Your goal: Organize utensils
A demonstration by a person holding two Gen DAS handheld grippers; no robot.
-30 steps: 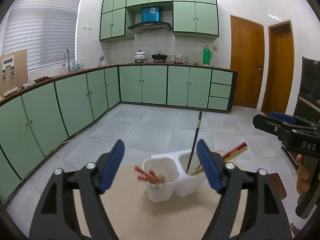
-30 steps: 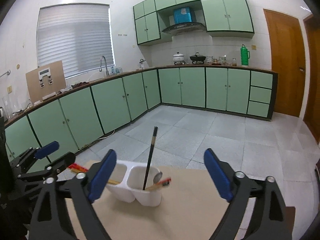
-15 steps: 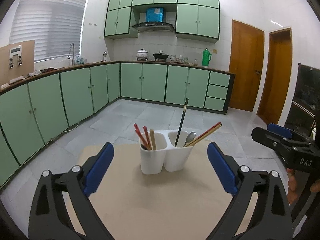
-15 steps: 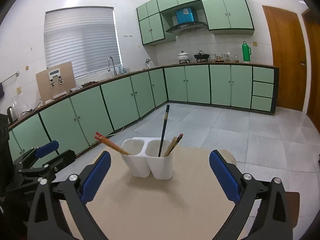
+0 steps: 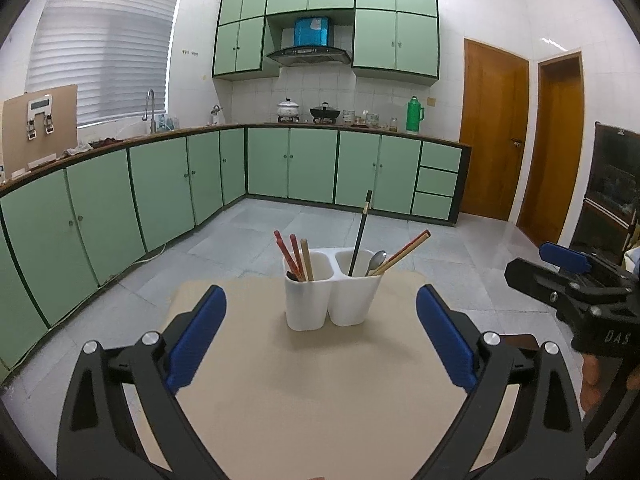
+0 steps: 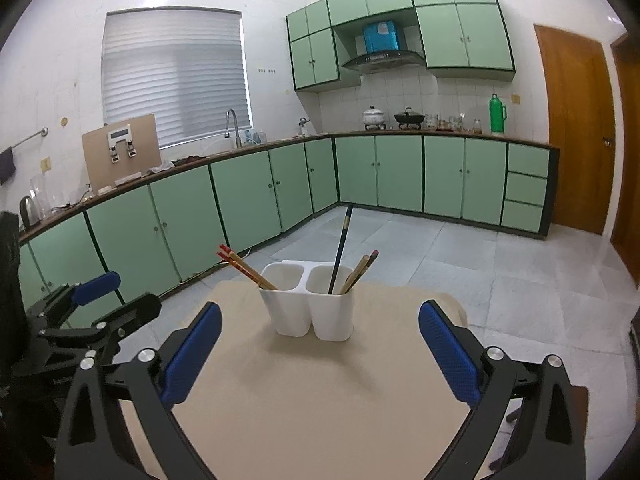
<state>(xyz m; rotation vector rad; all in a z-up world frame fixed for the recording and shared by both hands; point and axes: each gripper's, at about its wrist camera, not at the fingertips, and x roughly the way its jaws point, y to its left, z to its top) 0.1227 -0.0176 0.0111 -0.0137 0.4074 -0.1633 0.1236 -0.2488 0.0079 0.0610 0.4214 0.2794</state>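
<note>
A white two-compartment utensil holder (image 5: 332, 296) stands near the far edge of a beige table (image 5: 312, 400); it also shows in the right wrist view (image 6: 308, 308). Its left cup holds red and wooden chopsticks (image 5: 294, 256). Its right cup holds a black chopstick (image 5: 360, 232), a metal spoon (image 5: 376, 261) and more chopsticks (image 5: 404, 251). My left gripper (image 5: 320, 340) is open and empty, back from the holder. My right gripper (image 6: 320, 348) is open and empty, also back from it.
The right gripper's body shows at the right edge of the left wrist view (image 5: 580, 296); the left gripper's body shows at the left of the right wrist view (image 6: 80, 320). Green kitchen cabinets (image 5: 160, 196) and a tiled floor lie beyond the table.
Both grippers have pulled back and up from the holder and their jaws have opened wider. The utensils stay in the holder.
</note>
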